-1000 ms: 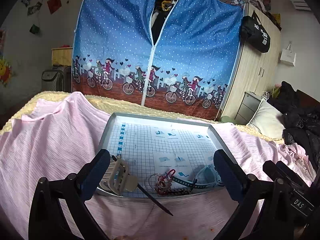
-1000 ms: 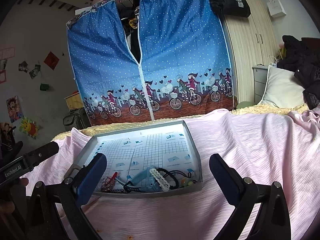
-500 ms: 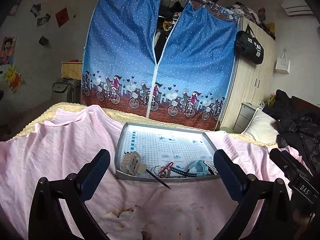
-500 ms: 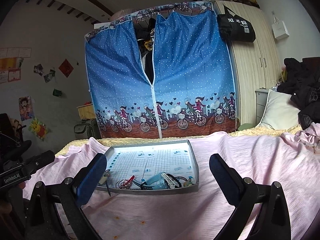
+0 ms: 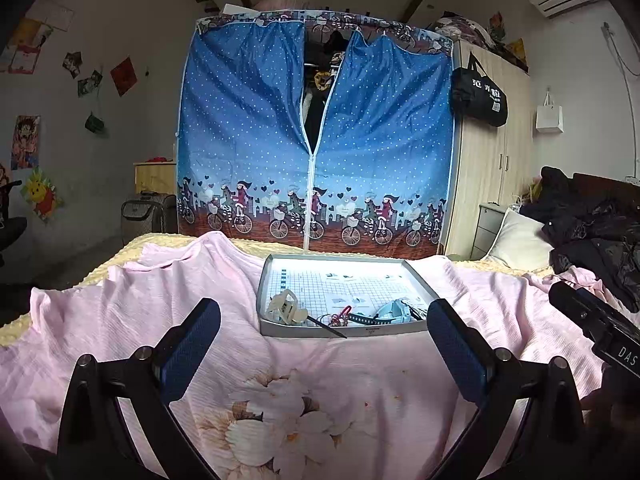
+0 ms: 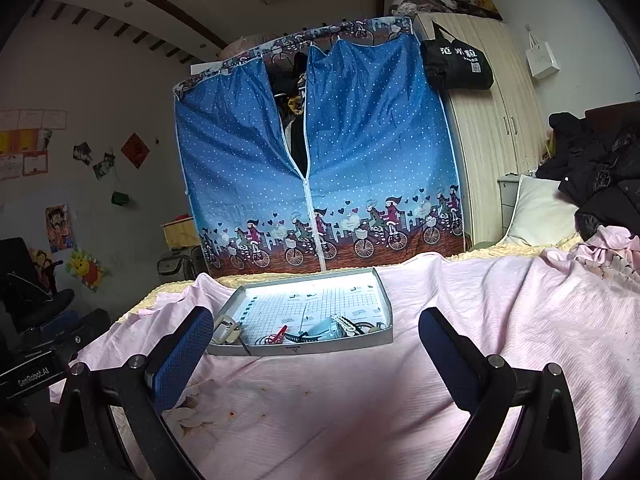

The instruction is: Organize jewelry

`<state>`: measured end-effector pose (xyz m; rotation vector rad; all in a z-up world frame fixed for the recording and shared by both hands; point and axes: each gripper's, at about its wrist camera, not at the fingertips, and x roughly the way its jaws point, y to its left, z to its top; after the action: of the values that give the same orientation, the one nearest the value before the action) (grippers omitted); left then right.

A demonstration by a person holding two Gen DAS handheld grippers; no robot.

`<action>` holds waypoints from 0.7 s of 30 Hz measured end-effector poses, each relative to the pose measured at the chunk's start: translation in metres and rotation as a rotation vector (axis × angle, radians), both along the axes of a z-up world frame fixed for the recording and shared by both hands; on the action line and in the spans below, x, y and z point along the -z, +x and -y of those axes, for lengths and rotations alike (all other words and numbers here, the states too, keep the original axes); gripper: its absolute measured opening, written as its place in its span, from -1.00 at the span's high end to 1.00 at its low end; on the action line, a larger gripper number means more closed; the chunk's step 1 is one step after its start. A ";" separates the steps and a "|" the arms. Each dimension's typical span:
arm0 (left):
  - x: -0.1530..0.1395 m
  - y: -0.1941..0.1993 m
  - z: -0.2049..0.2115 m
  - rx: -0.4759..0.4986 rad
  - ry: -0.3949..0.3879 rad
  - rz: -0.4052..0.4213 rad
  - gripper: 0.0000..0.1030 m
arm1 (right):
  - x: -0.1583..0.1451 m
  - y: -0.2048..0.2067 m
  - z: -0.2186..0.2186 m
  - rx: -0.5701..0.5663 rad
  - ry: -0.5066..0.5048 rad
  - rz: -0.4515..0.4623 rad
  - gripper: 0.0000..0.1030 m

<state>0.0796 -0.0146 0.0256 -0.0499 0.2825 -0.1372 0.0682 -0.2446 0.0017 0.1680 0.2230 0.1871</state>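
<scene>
A grey metal tray (image 5: 340,330) (image 6: 304,347) with a grid-printed liner rests on a pink bedspread. Along its near edge lie a cream hair claw (image 5: 286,307) (image 6: 225,330), a thin dark stick (image 5: 326,325), a red clip (image 5: 341,314) (image 6: 280,334), a dotted dark band (image 5: 360,319), a pale blue piece (image 5: 394,309) (image 6: 326,328) and a white beaded clip (image 6: 347,324). My left gripper (image 5: 324,356) stands open well short of the tray, nothing between its blue pads. My right gripper (image 6: 316,356) is also open and empty, equally far back.
The pink bedspread (image 5: 132,312) with a flower print covers the bed. Behind the tray stands a blue fabric wardrobe (image 5: 316,152), then a wooden wardrobe (image 5: 492,168). A white pillow (image 5: 520,244) and dark clothes (image 5: 592,228) lie at the right.
Both grippers have pulled back and away from the tray, which now looks smaller and farther off. Both stay open and empty; the jewelry in the tray has not moved.
</scene>
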 end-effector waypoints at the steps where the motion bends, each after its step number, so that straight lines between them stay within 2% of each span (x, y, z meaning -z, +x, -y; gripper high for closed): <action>1: 0.000 -0.004 0.000 -0.003 0.003 0.004 -0.97 | 0.001 -0.005 -0.002 -0.002 -0.004 0.002 -1.00; 12: 0.007 -0.030 -0.005 -0.019 0.005 -0.007 -0.97 | 0.005 -0.038 -0.020 -0.012 -0.080 0.027 -1.00; 21: 0.007 -0.038 -0.003 -0.023 0.005 0.002 -0.97 | 0.009 -0.037 -0.025 -0.003 -0.100 0.018 -1.00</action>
<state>0.0413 -0.0116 0.0188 -0.0477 0.2802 -0.1132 0.0308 -0.2200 -0.0075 0.0672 0.2143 0.1796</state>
